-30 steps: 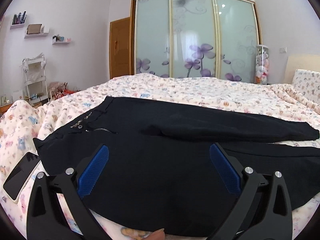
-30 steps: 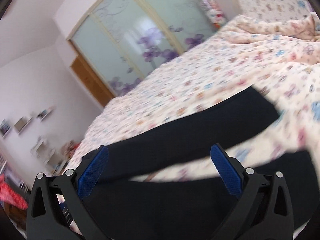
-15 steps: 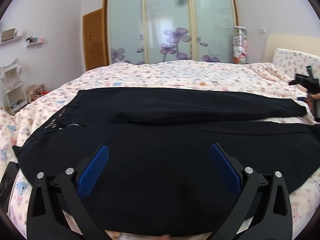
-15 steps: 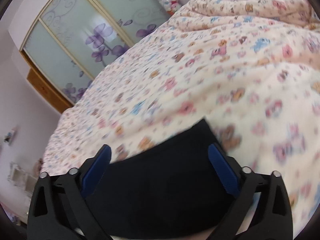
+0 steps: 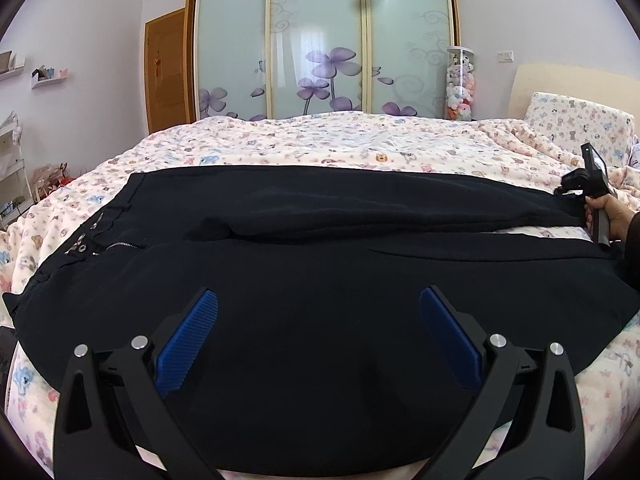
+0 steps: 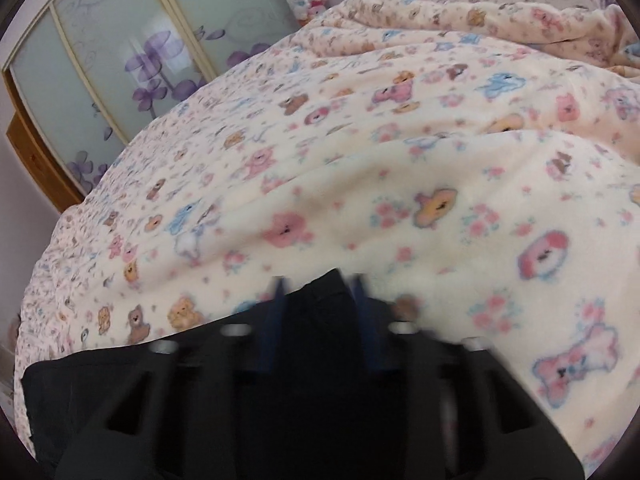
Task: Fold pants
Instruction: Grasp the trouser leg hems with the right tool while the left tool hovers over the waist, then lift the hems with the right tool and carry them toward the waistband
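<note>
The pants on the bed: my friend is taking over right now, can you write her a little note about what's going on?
Left gripper: open, over the near leg of the pants, holding nothing.
Right gripper: jaws have just been closing, now pinched on the cuff of the far leg; the left view shows it at that end, in a hand.
Pants: black, spread flat across the bed, waistband to the left, legs side by side.
Done: laid out, one cuff gripped.
Left: every fold. The left gripper probably needs a grip first.

bed (image 5: 320, 140): patterned blanket | on it: black pants (image 5: 320, 280) spread flat
</note>
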